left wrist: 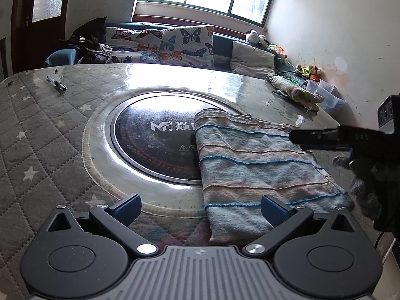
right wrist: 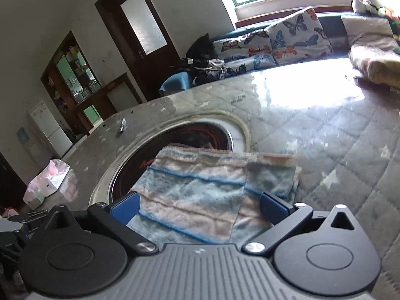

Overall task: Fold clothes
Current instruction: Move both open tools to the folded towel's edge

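A folded striped cloth (left wrist: 262,170) in pale blue, pink and beige lies flat on the quilted table cover, partly over the round black hob. My left gripper (left wrist: 200,208) is open and empty just above the cloth's near left corner. My right gripper (right wrist: 198,207) is open, hovering over the same cloth (right wrist: 200,192), its jaws wide apart over the near edge. The right gripper also shows in the left wrist view (left wrist: 312,137) at the cloth's right side, held by a gloved hand.
The round black hob (left wrist: 155,140) sits in the table's middle. A second folded cloth (left wrist: 292,90) lies at the far right by plastic boxes. A small pen-like tool (left wrist: 56,83) lies at far left. A sofa with butterfly cushions (left wrist: 175,42) stands behind.
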